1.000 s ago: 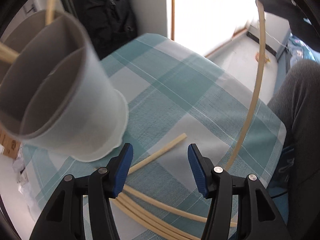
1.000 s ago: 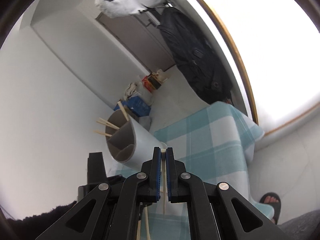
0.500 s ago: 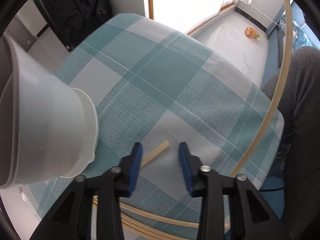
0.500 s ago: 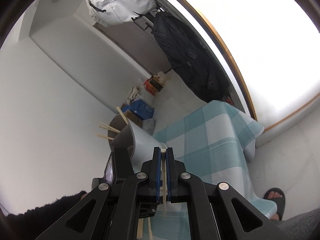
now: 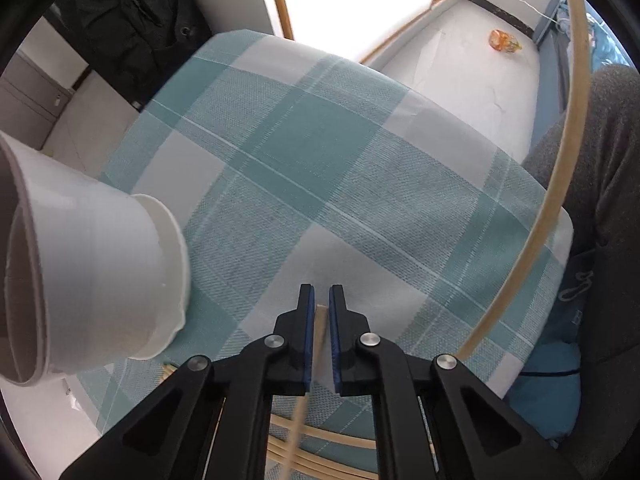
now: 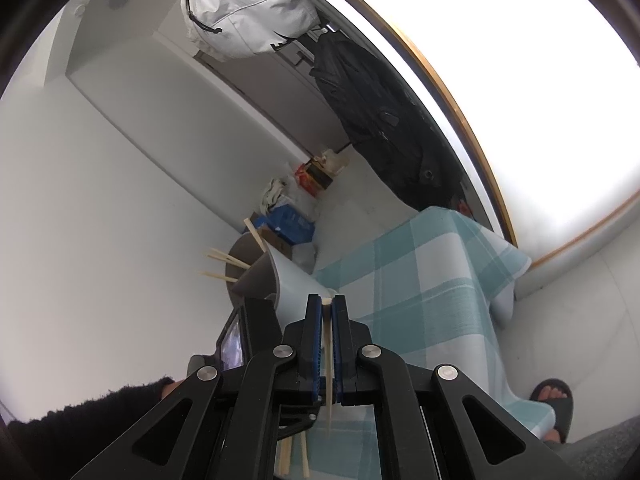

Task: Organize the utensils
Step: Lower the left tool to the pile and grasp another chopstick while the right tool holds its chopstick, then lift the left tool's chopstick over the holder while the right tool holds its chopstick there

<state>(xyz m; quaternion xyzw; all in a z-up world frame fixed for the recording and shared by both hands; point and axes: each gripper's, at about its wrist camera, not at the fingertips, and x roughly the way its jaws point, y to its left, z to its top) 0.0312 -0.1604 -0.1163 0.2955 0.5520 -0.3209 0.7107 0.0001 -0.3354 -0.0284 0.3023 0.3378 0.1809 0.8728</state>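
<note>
Closing in from wide apart, the left gripper (image 5: pixel 319 307) now clamps the pale wooden chopstick (image 5: pixel 320 318) lying on the teal-checked bench (image 5: pixel 320 152) beside the white divided plastic holder (image 5: pixel 92 276). Over on the right-wrist view, the right gripper (image 6: pixel 327 306) pinches a second pale chopstick (image 6: pixel 328 364), so both look ready for dropping into the holder.

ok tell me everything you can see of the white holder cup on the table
The holder cup is a tall, round container of smooth white or pale grey material that looks like plastic, flaring to a wider foot at the base. It stands on the checked tablecloth, near one edge. From the right wrist view its open top shows a grey inside split by a divider into compartments, with several pale chopsticks leaning out of it. Neither pair of tongs touches it.
</note>
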